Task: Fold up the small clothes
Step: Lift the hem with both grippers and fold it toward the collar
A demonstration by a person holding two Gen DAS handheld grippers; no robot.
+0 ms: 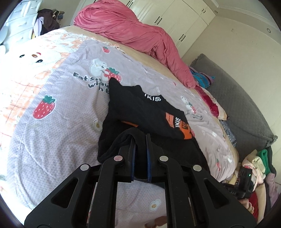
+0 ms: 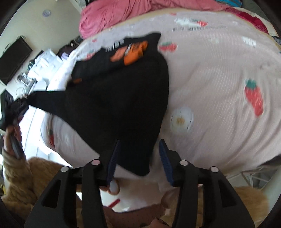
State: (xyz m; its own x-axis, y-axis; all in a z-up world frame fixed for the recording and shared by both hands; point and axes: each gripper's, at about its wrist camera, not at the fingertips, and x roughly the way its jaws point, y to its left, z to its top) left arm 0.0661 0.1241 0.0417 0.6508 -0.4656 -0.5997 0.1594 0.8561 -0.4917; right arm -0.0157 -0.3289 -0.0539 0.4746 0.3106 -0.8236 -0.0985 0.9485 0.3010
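Observation:
A small black garment [image 1: 140, 112] with orange and white lettering lies partly folded on the strawberry-print bedspread [image 1: 52, 122]. My left gripper [image 1: 140, 140] is shut on a black edge of the garment at its near side. In the right wrist view the garment [image 2: 119, 91] spreads over the bed, one corner stretched left to the left gripper [image 2: 15, 105]. My right gripper [image 2: 138, 145] is open, its blue pads [image 2: 165, 157] either side of the garment's near corner, not closed on it. That view is motion-blurred.
A bunched pink blanket [image 1: 133, 33] lies across the far side of the bed. A grey couch [image 1: 237, 98] stands right of the bed with a heap of clothes [image 1: 252, 168] on it. White wardrobes [image 1: 175, 15] stand behind. A desk with clutter [image 2: 35, 64] is at left.

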